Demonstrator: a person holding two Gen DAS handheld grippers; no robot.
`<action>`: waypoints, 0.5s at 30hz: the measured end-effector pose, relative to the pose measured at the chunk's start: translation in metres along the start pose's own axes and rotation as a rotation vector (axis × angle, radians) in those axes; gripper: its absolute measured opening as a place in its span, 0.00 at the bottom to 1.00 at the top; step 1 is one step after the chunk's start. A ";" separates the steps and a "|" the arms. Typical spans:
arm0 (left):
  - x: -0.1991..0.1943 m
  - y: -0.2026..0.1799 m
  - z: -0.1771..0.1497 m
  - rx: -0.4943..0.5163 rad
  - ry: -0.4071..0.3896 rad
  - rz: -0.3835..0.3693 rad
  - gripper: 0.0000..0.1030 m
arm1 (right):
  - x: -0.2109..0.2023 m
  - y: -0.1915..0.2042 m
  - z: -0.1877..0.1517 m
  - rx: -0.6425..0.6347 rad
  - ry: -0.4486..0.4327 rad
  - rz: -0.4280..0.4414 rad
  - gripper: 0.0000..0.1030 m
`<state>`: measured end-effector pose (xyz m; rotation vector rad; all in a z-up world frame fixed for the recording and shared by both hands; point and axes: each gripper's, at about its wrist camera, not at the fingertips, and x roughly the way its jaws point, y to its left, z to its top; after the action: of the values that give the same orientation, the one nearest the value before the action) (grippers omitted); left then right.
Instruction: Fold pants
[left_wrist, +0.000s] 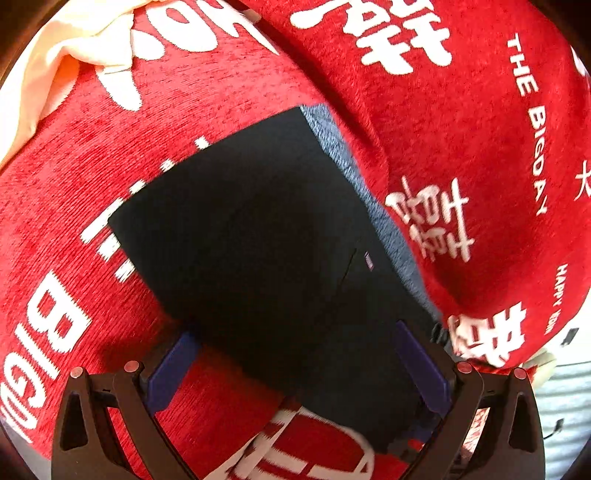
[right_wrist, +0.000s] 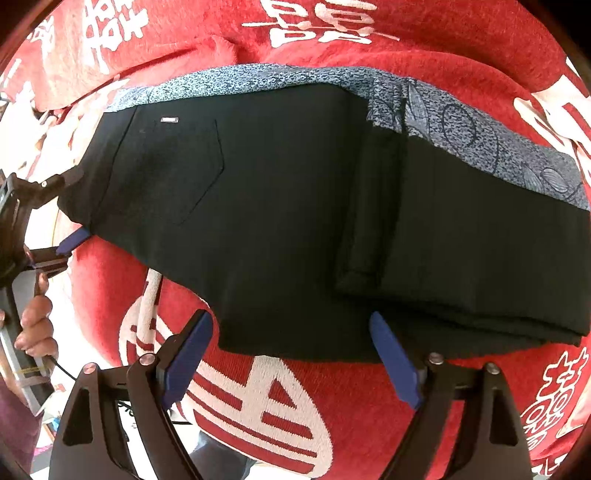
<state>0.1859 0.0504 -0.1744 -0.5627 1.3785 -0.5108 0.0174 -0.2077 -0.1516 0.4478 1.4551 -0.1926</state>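
While its blue pads stand spread wide with nothing pinched, the right gripper hangs over the near edge of the black pants, one pad at each side of that hem line. At the far left of the right wrist view the left gripper is also spread, straddling the waist end, and a hand holds its handle. In the left wrist view the same gripper has the waist between its pads without squeezing it.

The pants lie folded with their long axis running left to right in the right wrist view, waist and back pocket to the left, legs doubled over at the right. They rest on a blue-grey patterned cloth that shows along the far edge, all on a red blanket with white lettering. Red blanket lies open on the near side. A cream cloth lies well apart.
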 end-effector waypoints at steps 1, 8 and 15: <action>0.001 0.002 0.001 -0.012 -0.005 -0.009 1.00 | 0.000 0.000 0.000 0.001 -0.002 0.002 0.87; -0.013 -0.018 0.005 0.053 -0.038 -0.100 1.00 | 0.000 -0.003 0.001 -0.001 -0.003 0.020 0.87; 0.016 -0.004 0.015 0.007 0.039 -0.023 1.00 | 0.000 0.000 0.001 -0.033 0.005 0.017 0.87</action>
<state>0.2027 0.0379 -0.1825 -0.5662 1.4081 -0.5468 0.0183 -0.2084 -0.1516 0.4344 1.4565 -0.1536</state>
